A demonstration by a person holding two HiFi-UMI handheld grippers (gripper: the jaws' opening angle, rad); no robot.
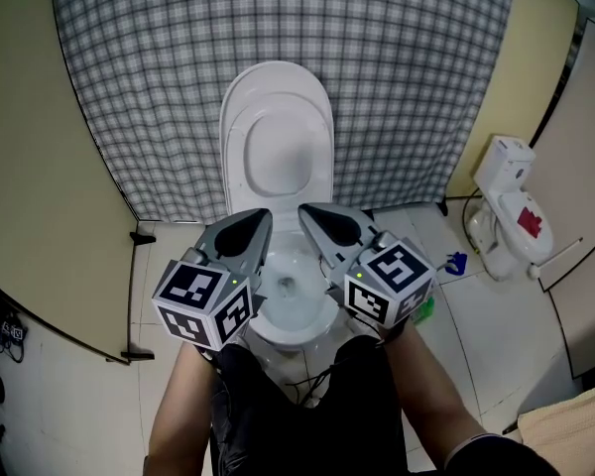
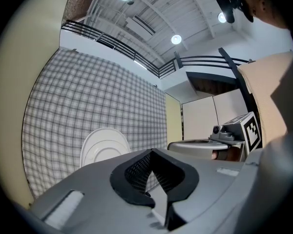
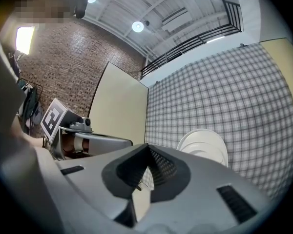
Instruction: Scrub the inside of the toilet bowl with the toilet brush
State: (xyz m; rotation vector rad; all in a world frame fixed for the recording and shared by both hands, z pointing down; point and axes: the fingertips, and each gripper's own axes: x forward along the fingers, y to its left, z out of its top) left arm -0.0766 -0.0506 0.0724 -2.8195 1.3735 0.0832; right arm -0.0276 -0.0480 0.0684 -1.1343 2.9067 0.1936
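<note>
A white toilet stands in the middle of the head view, its lid (image 1: 278,142) raised against the back wall and its bowl (image 1: 296,300) open below. I hold both grippers side by side above the bowl, pointing toward the lid. My left gripper (image 1: 261,216) is shut with nothing in it, and so is my right gripper (image 1: 305,210). In the left gripper view the jaws (image 2: 151,153) meet, with the lid (image 2: 105,147) beyond them. In the right gripper view the jaws (image 3: 147,148) also meet, in front of the lid (image 3: 205,143). I cannot make out a toilet brush in any view.
A grey checked cloth (image 1: 178,77) hangs behind the toilet. Beige partitions (image 1: 40,167) close in both sides. On the tiled floor at the right stand a white fixture with a red mark (image 1: 511,211), a small blue item (image 1: 456,262) and a green item (image 1: 425,309).
</note>
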